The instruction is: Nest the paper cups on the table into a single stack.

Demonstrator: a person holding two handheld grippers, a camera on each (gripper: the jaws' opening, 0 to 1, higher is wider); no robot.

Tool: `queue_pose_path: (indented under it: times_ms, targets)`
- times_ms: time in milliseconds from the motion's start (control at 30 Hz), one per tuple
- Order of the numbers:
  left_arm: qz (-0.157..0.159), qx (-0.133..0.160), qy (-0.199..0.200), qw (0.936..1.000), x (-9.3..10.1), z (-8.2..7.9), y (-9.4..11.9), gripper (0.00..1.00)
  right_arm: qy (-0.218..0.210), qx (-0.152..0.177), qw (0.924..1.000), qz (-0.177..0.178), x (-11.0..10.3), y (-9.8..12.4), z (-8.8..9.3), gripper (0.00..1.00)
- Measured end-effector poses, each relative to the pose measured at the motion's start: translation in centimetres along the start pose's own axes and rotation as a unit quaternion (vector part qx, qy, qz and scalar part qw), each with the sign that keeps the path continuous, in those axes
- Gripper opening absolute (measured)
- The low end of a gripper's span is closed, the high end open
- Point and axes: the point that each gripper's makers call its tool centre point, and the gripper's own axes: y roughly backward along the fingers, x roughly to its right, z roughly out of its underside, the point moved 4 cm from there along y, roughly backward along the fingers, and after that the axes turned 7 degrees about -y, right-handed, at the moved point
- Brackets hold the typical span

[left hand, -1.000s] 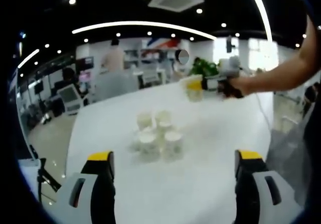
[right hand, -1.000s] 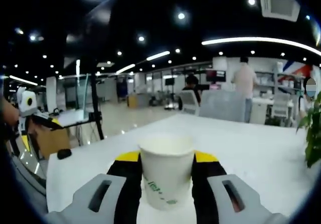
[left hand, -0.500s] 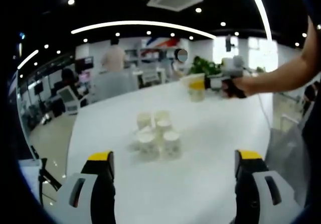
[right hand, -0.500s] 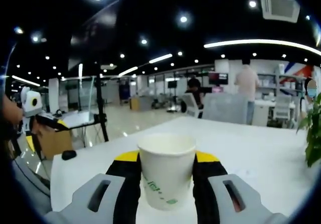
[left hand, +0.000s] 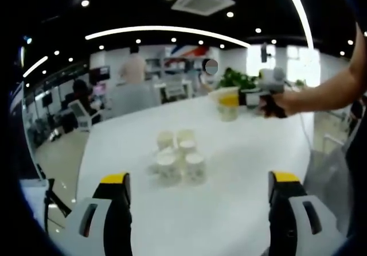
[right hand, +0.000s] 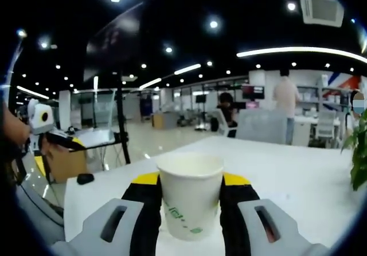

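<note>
My right tongs (right hand: 191, 196) are clamped on a paper cup (right hand: 190, 194) — upright, mouth open, green print low on its side, a yellow-tipped jaw pressed to each flank. My left tongs (left hand: 198, 210) stand wide apart with nothing between the jaws, low over the white surface (left hand: 229, 170). Beyond them, near the middle of that surface, sits the cluster of paper cups (left hand: 176, 157), upright and packed close, touching or nearly so. Past the cluster and to its right, in the left gripper view, my hand (left hand: 275, 102) holds the right tongs with the cup raised above the surface's far side. Behind that — a green plant (left hand: 238, 79).
</note>
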Motion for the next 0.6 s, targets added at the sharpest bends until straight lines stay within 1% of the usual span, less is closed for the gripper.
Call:
queue_pose_path:
  times_ms: [167,433,600]
  targets:
    - [-0.004,0.0,0.007,1.0,0.2,0.3,0.4,0.99,-0.003,0.0,1.0,-0.004,-0.8,0.4,0.3,0.37]
    - [-0.008,0.004,0.019,0.9998,0.7,0.3,0.8,0.99,0.0,-0.001,0.9999,-0.014,-1.8,1.3,0.7,0.37]
    - [-0.006,0.006,0.023,0.9997,1.1,0.4,0.8,0.99,0.001,0.001,0.9998,-0.019,-2.4,2.0,0.5,0.37]
